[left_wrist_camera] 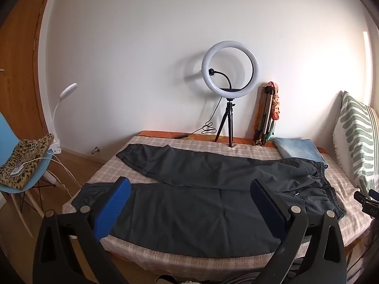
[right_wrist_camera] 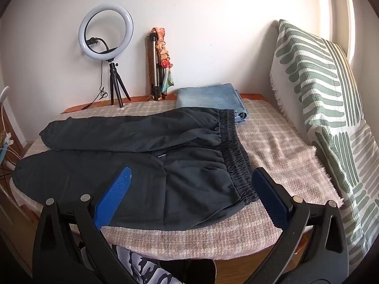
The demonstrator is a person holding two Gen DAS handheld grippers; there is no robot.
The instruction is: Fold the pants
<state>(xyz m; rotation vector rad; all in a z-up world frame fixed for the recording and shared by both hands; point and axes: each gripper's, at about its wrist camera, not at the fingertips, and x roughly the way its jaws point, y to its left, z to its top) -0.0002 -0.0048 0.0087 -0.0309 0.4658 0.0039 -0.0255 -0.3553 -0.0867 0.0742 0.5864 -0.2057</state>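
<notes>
Dark grey pants lie spread flat on a checked blanket, legs to the left and elastic waistband to the right. My left gripper is open and empty, held above the near leg. In the right wrist view the pants and waistband lie ahead. My right gripper is open and empty, above the hip and the waistband's near corner. A part of the right gripper shows at the right edge of the left wrist view.
A ring light on a tripod and a folded tripod stand by the far wall. Folded jeans lie behind the waistband. A green-striped cushion leans at the right. A blue chair with leopard cloth stands left.
</notes>
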